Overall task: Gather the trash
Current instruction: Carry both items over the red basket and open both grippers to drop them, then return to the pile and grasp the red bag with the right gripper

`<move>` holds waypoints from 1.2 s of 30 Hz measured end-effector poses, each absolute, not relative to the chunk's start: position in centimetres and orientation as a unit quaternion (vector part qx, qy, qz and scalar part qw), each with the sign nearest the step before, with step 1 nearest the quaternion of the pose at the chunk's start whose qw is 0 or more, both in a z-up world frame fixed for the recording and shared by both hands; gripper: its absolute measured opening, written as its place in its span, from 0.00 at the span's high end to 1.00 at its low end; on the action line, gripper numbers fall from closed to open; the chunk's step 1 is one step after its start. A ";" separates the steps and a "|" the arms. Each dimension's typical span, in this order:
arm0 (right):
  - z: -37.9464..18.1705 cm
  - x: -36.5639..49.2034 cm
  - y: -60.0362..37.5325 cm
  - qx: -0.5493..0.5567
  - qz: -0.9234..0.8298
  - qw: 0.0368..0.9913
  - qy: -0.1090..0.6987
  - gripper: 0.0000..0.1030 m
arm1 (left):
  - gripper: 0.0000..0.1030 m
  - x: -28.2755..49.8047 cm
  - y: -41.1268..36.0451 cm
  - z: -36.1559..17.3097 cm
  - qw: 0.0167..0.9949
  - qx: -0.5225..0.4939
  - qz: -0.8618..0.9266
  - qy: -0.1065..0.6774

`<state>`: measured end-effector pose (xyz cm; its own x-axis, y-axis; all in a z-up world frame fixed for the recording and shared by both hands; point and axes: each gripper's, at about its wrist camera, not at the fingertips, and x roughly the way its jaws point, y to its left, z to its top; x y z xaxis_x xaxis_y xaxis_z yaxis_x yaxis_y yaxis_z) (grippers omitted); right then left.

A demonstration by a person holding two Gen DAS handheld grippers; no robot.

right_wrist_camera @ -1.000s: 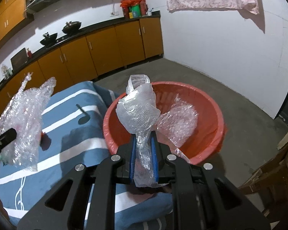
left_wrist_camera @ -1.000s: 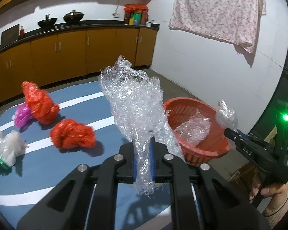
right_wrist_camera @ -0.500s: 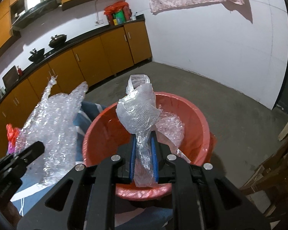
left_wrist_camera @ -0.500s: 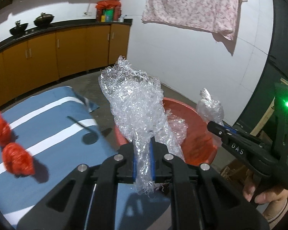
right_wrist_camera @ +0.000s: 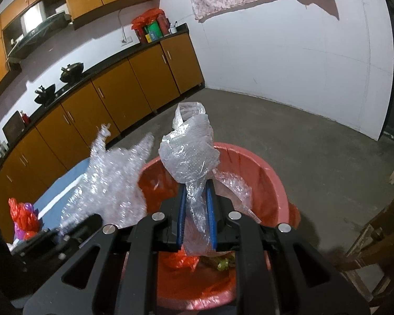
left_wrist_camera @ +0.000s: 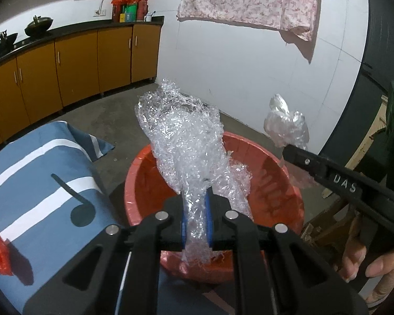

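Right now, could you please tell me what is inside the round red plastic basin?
The red plastic basin holds crumpled clear bubble wrap, red plastic scraps and something greenish. The right gripper and its held plastic hide the rest.

The left gripper (left_wrist_camera: 196, 216) is being held pitched downward, its blue pads (left_wrist_camera: 183, 220) pinching a crumpled wad of bubble wrap (left_wrist_camera: 186, 141); the jaws have just been opening slightly, with the wrap remaining between them. The right gripper (right_wrist_camera: 197, 219) is being held at a similar downward pitch, its pads (right_wrist_camera: 181, 218) clamped on a clear plastic bag (right_wrist_camera: 190, 152). In the left wrist view, the right gripper is being gripped by a hand (left_wrist_camera: 367, 260) at its handle.
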<state>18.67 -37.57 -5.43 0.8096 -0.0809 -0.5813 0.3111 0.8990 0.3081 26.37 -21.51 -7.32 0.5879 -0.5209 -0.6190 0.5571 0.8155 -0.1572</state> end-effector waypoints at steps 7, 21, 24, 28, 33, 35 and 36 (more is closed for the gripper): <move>-5.9 18.6 -38.0 0.208 -0.108 0.929 0.286 0.65 | 0.56 26.9 -20.8 -7.8 0.892 0.011 -0.292 0.345; -4.7 16.0 -34.3 0.152 -0.148 0.943 0.255 0.05 | 0.10 22.4 -13.8 -5.4 0.926 0.015 -0.224 0.302; -4.1 16.2 -32.1 0.133 -0.127 0.948 0.259 0.05 | 0.06 20.6 -11.0 -4.7 0.938 0.016 -0.194 0.286; -3.3 16.6 -28.5 0.107 -0.082 0.957 0.257 0.05 | 0.04 18.2 -6.0 -3.6 0.955 0.017 -0.135 0.264; -2.8 17.4 -22.3 0.078 -0.006 0.961 0.264 0.05 | 0.04 15.5 0.1 -3.1 0.967 0.026 -0.056 0.248; -2.8 17.9 -20.1 0.067 0.019 0.960 0.270 0.05 | 0.04 14.5 3.4 -3.3 0.968 0.027 -0.018 0.248; -2.9 18.3 -18.4 0.058 0.035 0.959 0.275 0.05 | 0.04 14.1 5.1 -3.5 0.968 0.024 0.002 0.251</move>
<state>18.31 -18.43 -2.94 0.8457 0.0997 -0.5242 -0.0356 0.9907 0.1310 14.11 5.12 -3.47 0.8738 0.0153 -0.4860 0.0086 0.9989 0.0470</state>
